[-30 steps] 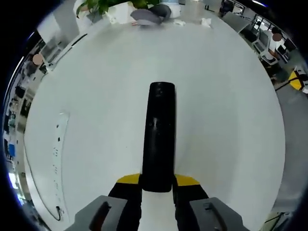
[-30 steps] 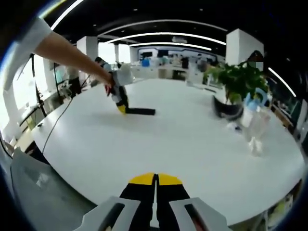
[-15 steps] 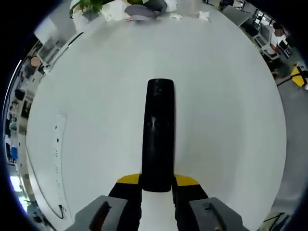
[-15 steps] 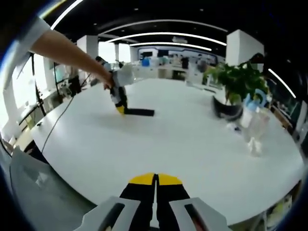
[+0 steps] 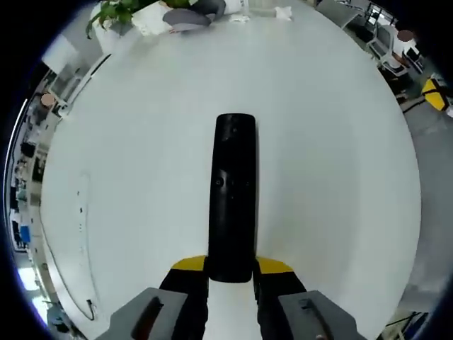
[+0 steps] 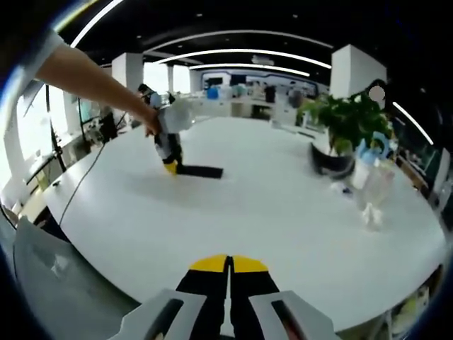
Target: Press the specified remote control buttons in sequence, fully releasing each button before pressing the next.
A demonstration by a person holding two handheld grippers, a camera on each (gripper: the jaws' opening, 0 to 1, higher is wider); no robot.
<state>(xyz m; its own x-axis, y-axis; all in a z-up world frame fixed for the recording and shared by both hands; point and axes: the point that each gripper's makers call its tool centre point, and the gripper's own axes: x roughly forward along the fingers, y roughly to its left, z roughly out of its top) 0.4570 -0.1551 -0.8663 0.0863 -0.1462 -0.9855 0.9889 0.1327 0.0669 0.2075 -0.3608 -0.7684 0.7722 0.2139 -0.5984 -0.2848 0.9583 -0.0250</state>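
Left gripper view: my left gripper (image 5: 231, 273) has its jaws closed on the near end of the black remote (image 5: 232, 195), with the yellow jaw tips on either side of it. The remote runs straight away from the jaws, over the white table (image 5: 340, 156). I cannot tell whether its far end touches the tabletop. A cluster of small buttons sits near the middle of its top face; their markings are too small to read. A thin cable (image 5: 80, 241) lies along the table's left edge. At the far edge, a potted plant (image 5: 113, 14) stands near a dark rounded object (image 5: 185, 15).

Right gripper view: my right gripper (image 6: 228, 269) has its jaws pressed together with nothing between them, held above the near part of the table (image 6: 233, 212). Across the table, well apart from it, the left gripper (image 6: 170, 142) is gripped by a hand (image 6: 151, 122), and the remote (image 6: 200, 171) extends from it to the right, low over the surface. Along the right side stand the potted plant (image 6: 347, 124), the dark rounded object (image 6: 330, 159) and a clear bottle (image 6: 371, 191).
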